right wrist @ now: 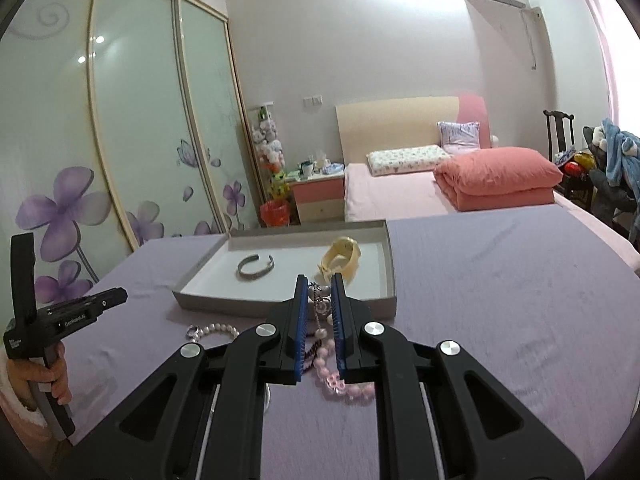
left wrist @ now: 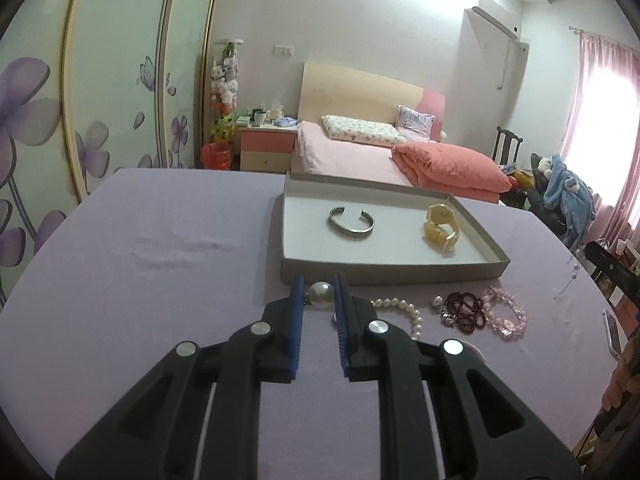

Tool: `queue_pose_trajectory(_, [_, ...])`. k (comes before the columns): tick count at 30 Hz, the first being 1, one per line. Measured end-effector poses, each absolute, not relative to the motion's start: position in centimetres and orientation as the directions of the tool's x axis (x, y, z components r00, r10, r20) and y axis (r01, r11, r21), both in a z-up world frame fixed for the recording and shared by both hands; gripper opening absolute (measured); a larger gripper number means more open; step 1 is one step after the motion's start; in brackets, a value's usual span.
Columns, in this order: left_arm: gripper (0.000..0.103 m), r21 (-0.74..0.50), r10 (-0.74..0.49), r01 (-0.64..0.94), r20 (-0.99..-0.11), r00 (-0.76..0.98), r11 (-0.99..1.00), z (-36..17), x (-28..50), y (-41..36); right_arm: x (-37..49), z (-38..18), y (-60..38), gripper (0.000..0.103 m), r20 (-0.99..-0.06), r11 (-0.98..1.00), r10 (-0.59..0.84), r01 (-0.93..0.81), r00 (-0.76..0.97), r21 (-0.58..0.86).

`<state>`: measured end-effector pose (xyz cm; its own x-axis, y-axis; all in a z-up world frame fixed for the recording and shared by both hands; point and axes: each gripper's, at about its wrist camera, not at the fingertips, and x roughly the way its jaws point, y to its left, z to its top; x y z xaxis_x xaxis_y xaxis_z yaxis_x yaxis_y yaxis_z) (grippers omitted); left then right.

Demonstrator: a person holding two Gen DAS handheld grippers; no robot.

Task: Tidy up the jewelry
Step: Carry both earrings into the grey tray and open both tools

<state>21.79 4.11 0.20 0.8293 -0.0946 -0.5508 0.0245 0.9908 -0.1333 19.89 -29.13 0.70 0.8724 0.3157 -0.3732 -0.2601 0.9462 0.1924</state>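
My left claw (left wrist: 319,294) pinches a big pearl earring (left wrist: 321,295) just short of the grey tray (left wrist: 394,270); my right claw (right wrist: 318,294) pinches a dangling chain earring (right wrist: 319,300) above the pink bead bracelet (right wrist: 340,380). Either smooth, small piece could slip from the blue pads and drop short of the tray, beside the pearl bracelet (left wrist: 404,312).

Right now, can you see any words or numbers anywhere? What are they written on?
"GenRobot.AI" – white letters on the side of the black left gripper, seen from the right wrist camera.
A small white label lower on that gripper's handle – too small and blurred to read.
The grey tray, the yellow watch and the silver bangle show no readable writing.
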Motion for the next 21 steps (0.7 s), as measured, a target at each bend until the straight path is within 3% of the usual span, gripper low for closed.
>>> queue_pose_trajectory(21, [0.016,-0.105,-0.102,0.065,-0.4,0.911,0.992,5.4,26.2,2.0,24.5,5.8,-26.5,0.013,-0.221,0.93,0.361,-0.333,0.906,0.154])
